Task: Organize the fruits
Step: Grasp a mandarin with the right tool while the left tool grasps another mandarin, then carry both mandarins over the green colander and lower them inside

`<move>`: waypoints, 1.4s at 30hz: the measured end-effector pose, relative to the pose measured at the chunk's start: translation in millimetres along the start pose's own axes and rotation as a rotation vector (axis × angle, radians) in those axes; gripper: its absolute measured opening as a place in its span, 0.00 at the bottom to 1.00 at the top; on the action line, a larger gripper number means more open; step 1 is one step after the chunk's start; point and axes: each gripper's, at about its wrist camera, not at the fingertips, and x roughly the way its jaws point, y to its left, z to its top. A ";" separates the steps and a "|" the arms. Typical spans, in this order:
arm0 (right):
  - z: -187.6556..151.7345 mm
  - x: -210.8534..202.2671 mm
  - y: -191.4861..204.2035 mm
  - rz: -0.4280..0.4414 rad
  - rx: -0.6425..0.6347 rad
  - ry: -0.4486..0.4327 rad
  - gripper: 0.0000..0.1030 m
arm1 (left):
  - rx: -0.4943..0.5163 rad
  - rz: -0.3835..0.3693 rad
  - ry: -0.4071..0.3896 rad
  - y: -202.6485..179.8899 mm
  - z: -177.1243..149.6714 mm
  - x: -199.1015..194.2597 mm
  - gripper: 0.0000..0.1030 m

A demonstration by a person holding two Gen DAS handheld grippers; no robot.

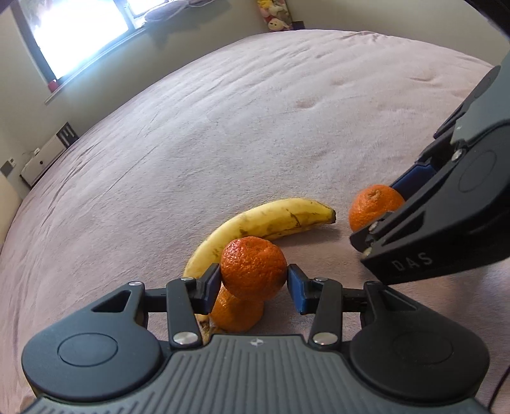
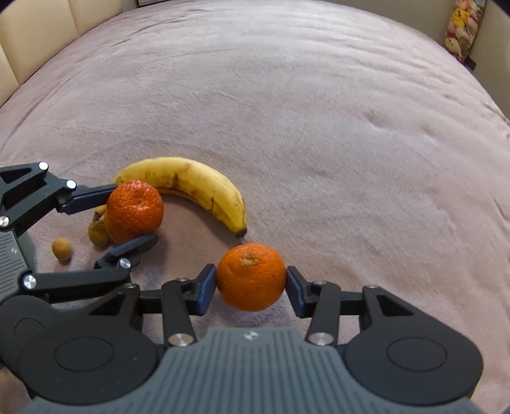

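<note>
- I'm holding a mandarin (image 1: 253,265) in the left gripper (image 1: 254,285); both blue pads are pressing its sides, so it's pinched, sitting above a second orange fruit (image 1: 237,313) that's lying on the bed (image 1: 223,127).
- From the right wrist view, the left gripper (image 2: 132,216) is coming in from the left edge, one finger on each side of that same mandarin (image 2: 135,210).
- I'm pinching another mandarin (image 2: 251,276) in the right gripper (image 2: 251,285); pads are touching it on both sides, stem end facing up.
- Taking the banana (image 2: 191,188) as landmark: it's lying on the bed, curving towards the camera in the right wrist view.
- Left-held mandarin is sitting just in front of the banana's stem end, overlapping it in view.
- Right-held mandarin is sitting just in front of the banana's blossom tip, slightly apart from it.
- Two small brownish fruits are lying near the banana's stem end: one (image 2: 98,234) touching the lower orange fruit, one (image 2: 62,249) a bit further left; I can't tell what they are.
- Soft toys (image 2: 460,28) are standing well beyond the banana, at the far corner.
</note>
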 end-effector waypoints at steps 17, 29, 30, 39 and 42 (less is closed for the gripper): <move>5.9 -48.4 31.0 0.116 -0.058 -0.090 0.43 | -0.051 0.083 0.069 14.4 -7.4 -75.6 0.49; 0.3 -60.8 78.4 0.253 -0.132 -0.082 0.43 | -0.203 0.119 0.131 54.1 -39.0 -133.6 0.49; 0.0 -61.8 83.3 0.265 -0.144 -0.086 0.43 | -0.217 0.123 0.137 56.3 -41.9 -138.7 0.50; -4.4 -75.4 118.9 0.367 -0.251 -0.137 0.43 | -0.316 0.167 0.167 87.8 -61.6 -155.9 0.50; -5.7 -81.4 128.6 0.383 -0.297 -0.158 0.43 | -0.347 0.181 0.182 97.3 -68.9 -155.6 0.50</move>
